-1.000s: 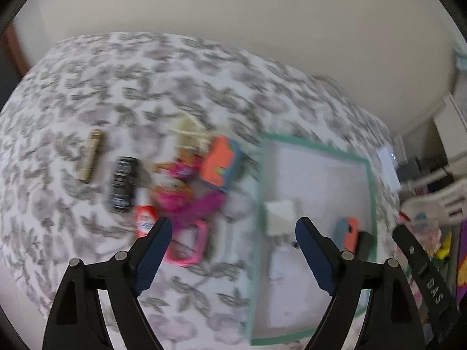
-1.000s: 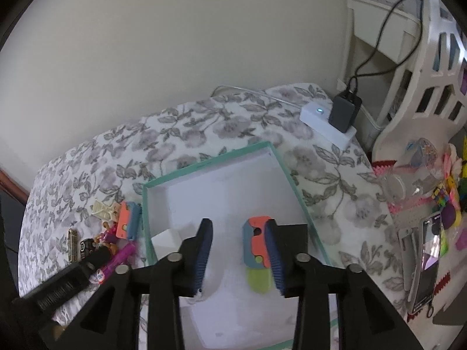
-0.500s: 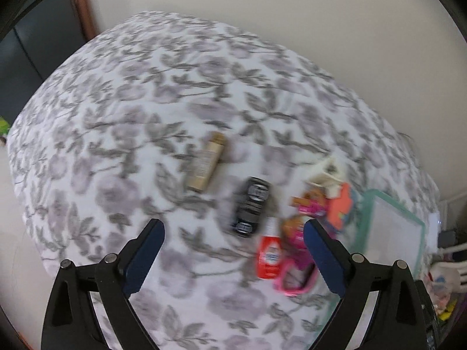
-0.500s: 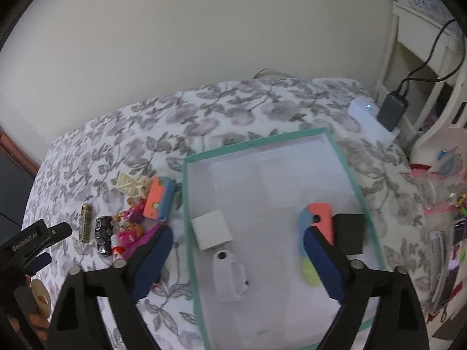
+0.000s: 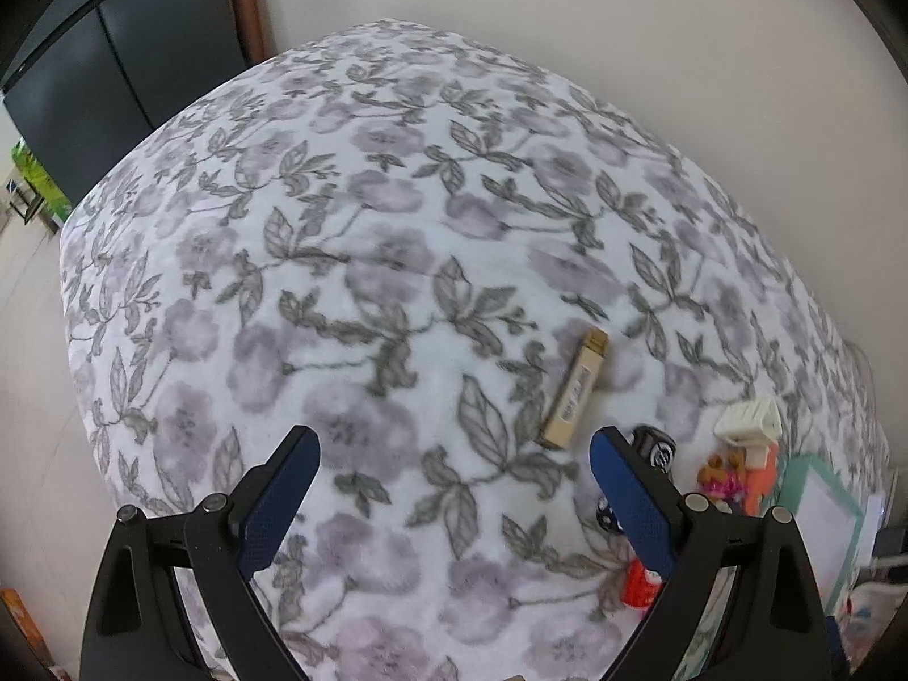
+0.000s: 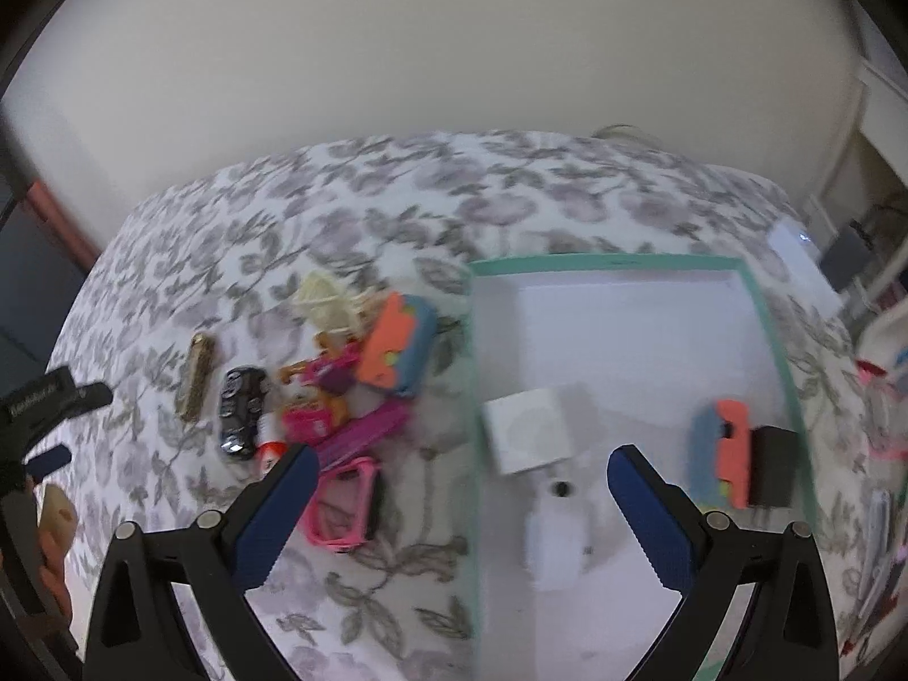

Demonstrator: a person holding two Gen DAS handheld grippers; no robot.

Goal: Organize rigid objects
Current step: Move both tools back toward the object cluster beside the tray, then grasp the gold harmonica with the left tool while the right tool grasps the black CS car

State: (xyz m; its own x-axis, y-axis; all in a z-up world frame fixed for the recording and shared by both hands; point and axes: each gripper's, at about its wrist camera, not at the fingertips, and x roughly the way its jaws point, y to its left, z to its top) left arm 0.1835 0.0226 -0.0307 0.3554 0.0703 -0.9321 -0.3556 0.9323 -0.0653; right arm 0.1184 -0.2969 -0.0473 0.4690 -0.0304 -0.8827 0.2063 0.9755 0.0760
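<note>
My left gripper [image 5: 448,482] is open and empty above the floral cloth, left of a gold bar [image 5: 574,394] and a black toy car [image 5: 652,445]. My right gripper [image 6: 454,491] is open and empty, straddling the left wall of the green-rimmed white box [image 6: 613,265]. The box holds an orange-and-blue toy [image 6: 719,445], a black block [image 6: 773,474], a white square case [image 6: 530,428] and a white mug [image 6: 559,533]. Left of the box lie an orange-and-blue toy [image 6: 400,343], pink toys [image 6: 335,397], pink glasses [image 6: 343,511], the car [image 6: 241,411] and the gold bar [image 6: 196,374].
The floral cloth [image 5: 352,261] covers the table up to a cream wall. A dark cabinet [image 5: 102,74] stands at the far left. A white adapter with a charger [image 6: 806,261] lies right of the box. The left gripper [image 6: 40,414] shows at the right wrist view's left edge.
My right gripper opened, let go of the orange-and-blue toy in the box and drew back to the left. My left gripper swung left, away from the box, over the cloth.
</note>
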